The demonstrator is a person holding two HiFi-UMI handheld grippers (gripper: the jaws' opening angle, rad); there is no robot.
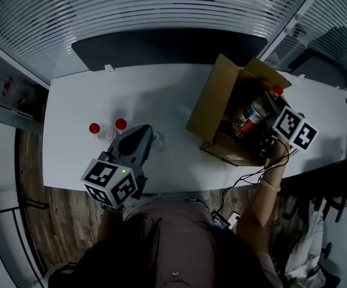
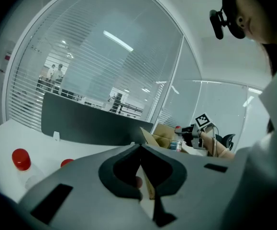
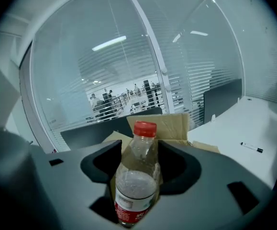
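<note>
Closest to the head camera was the marker cube of the left gripper (image 1: 146, 138), low over the near edge of the white surface (image 1: 161, 95). Its tongs were drawn together at the tips, and the left gripper view showed nothing clearly gripped. A small reddish patch showed through the gap behind the tips, and I could not tell what it was. Just beyond it stood two small red-capped bottles (image 1: 94, 128) (image 1: 120, 124), close together and apart from the tongs.

At the far right, the right gripper (image 3: 140, 147) had its tongs closed on a clear plastic bottle (image 3: 136, 181) with a red cap (image 3: 144, 128), gripped about the body and upright. It hung at the right side of the open cardboard box (image 1: 212, 101), not set down. Another container with a red label (image 1: 252, 117) lay inside the box.

By my reading, the step in hand was carrying this bottle at the mouth of the box. The raised flaps and the contents stood close about it, so any move there called for clearance.

The held bottle's label was red and white, its print too small to read. No brand could be made out. A black marker pen (image 3: 250, 147) lay on the surface to the right.
</note>
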